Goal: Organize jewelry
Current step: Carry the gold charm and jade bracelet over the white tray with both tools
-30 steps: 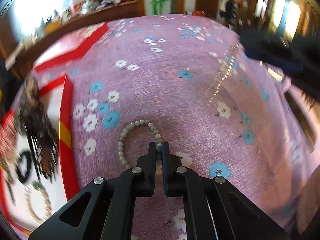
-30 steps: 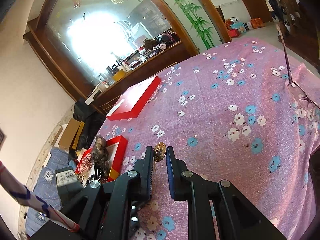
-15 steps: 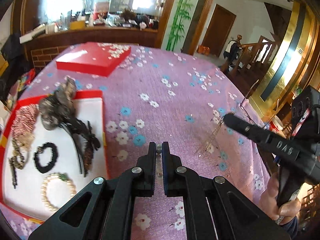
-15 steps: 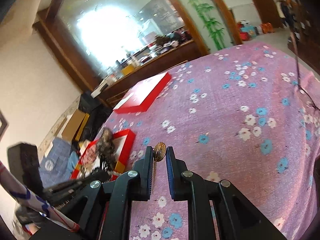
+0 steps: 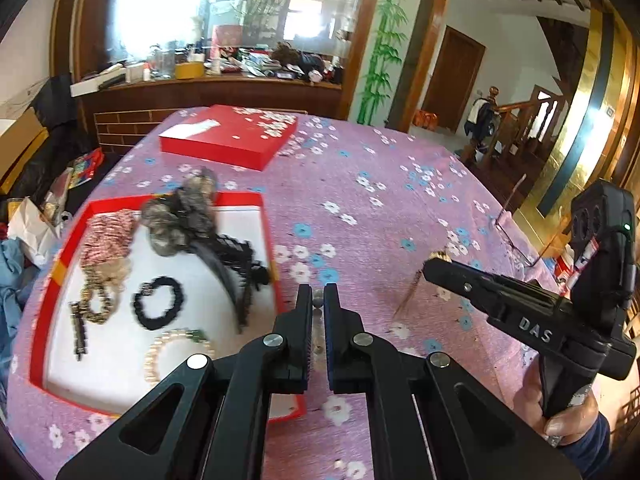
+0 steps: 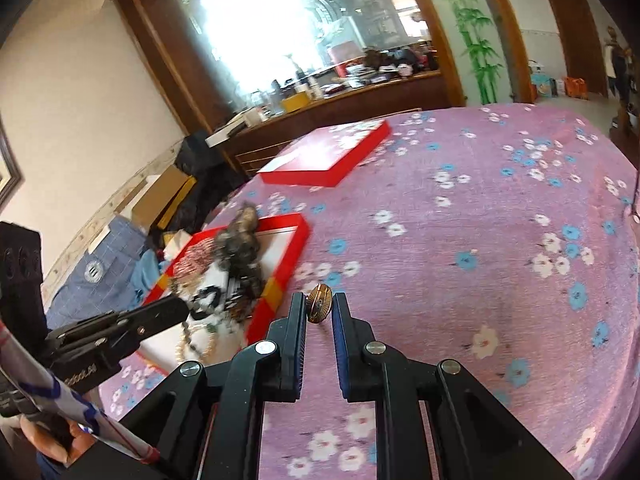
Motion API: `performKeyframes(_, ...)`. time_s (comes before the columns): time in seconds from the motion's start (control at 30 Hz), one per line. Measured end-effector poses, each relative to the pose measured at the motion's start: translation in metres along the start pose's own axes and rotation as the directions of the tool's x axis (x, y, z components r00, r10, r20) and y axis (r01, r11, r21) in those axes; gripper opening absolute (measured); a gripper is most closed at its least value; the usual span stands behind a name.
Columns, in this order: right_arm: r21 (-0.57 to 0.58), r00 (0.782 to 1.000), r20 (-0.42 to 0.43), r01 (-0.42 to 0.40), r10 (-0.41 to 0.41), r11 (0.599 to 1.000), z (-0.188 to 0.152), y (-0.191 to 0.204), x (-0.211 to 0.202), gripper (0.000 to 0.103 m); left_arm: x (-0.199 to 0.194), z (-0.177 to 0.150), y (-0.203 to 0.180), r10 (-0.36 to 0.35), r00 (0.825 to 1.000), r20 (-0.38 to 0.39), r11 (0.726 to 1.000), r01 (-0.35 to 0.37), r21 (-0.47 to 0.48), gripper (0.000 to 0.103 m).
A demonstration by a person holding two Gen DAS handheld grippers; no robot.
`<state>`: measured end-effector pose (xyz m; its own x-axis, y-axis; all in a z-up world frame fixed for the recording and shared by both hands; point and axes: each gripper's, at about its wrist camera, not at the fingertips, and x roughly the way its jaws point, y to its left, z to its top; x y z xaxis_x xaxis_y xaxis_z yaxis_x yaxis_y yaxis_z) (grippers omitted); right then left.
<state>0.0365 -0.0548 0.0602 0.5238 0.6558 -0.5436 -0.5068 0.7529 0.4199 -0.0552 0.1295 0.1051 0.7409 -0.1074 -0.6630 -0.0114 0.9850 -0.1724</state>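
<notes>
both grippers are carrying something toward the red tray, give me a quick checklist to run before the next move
1. Left gripper grip: shut on a pale bead bracelet, only a few beads showing between the fingers. Ok.
2. Right gripper grip: shut on a gold disc pendant, with its chain hanging below. Ok.
3. Free space in the red tray: white floor open at the near left corner. Ok.
4. Bracelet over the tray: the fingers sit near its right edge; height above it cannot be judged. Cannot tell.
5. Pendant over the tray: it hangs above the purple tablecloth, right of the tray. Not ok.
6. Grippers apart from each other: a gap shows in both views. Ok.
</notes>
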Motion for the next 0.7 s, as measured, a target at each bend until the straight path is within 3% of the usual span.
performKeyframes(0.37,-0.125,0.988,-0.101,-0.133,0.121,0.983,-0.006,0.105,0.035,0.015,-0.027,-0.015,0.096,0.107,0.994,0.022,0.984,-0.103,-0.146,0.005)
performKeyframes(0.53,-0.16,0.982,-0.16,-0.125,0.099,0.979,-0.023,0.128,0.066,0.015,-0.017,-0.033,0.137,0.201,0.979,-0.012,0.959,-0.199,-0.2,0.005)
performKeyframes(0.7,-0.152,0.977,-0.211,-0.071,0.037,0.986,-0.039,0.115,0.092,0.015,-0.001,-0.048,0.152,0.267,0.963,-0.041,0.942,-0.269,-0.202,0.005)
